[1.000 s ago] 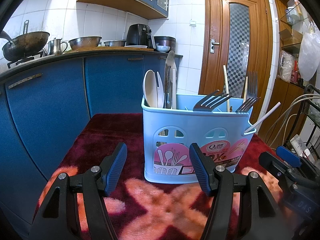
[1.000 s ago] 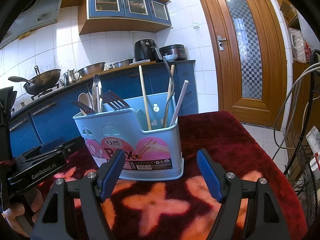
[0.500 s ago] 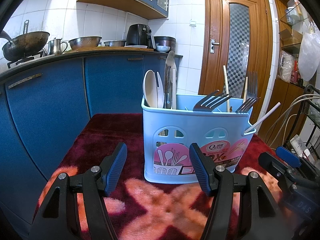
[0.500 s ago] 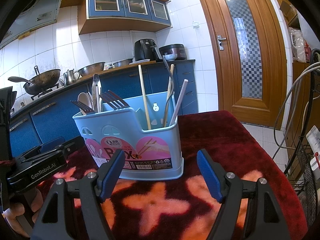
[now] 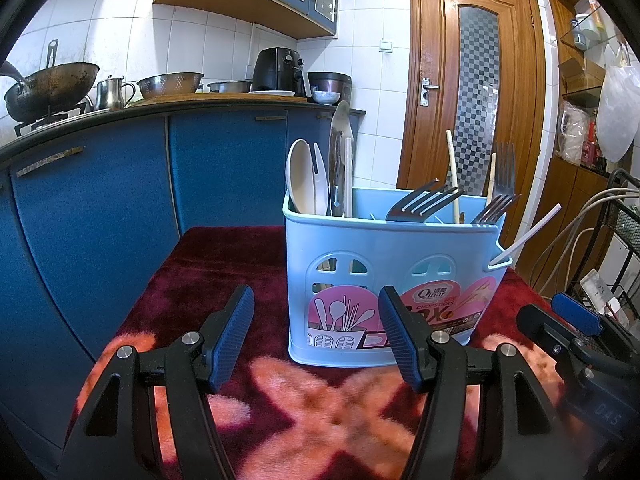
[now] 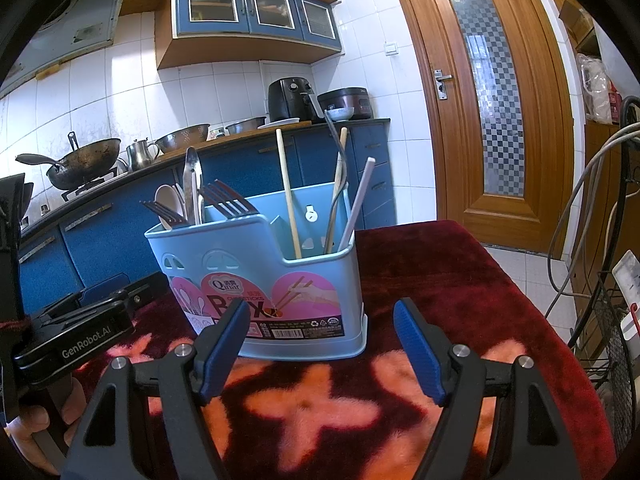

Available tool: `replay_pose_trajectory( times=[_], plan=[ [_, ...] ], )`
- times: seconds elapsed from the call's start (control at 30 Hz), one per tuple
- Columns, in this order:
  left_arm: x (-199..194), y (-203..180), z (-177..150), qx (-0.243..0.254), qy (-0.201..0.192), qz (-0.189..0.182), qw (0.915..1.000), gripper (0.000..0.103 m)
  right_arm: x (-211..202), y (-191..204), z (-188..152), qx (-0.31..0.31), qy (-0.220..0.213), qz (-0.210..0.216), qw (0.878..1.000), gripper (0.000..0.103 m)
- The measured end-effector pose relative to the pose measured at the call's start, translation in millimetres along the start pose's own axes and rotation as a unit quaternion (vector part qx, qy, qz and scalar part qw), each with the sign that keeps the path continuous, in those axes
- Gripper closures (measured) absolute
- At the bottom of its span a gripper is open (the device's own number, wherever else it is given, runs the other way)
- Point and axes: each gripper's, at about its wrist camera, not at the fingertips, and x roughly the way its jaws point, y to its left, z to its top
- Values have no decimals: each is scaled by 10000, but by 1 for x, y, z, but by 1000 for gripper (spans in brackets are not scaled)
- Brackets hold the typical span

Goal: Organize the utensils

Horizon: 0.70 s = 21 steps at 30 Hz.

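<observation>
Ahead of both open grippers' fingertips (image 5: 240, 308): utensil caddy (image 5: 394, 264), untouched.

The utensil caddy (image 6: 280, 280) is pale blue with a pink label printed with white utensils, and it stands on a dark red cloth (image 6: 432, 276) patterned with orange-pink crosses. Both grippers are black with 2 blue pads each, the cabinets (image 5: 224, 168) deep blue, the door (image 6: 500, 100) brown wood with checkered glass.
</observation>
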Motion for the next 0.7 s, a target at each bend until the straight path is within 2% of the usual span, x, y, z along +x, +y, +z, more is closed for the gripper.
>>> replay_pose_trajectory(
  times=[0.7],
  plan=[
    [5, 0, -3, -12, 64, -36, 10000, 37, 0, 0, 0, 4, 8, 1, 10000, 26]
  ],
)
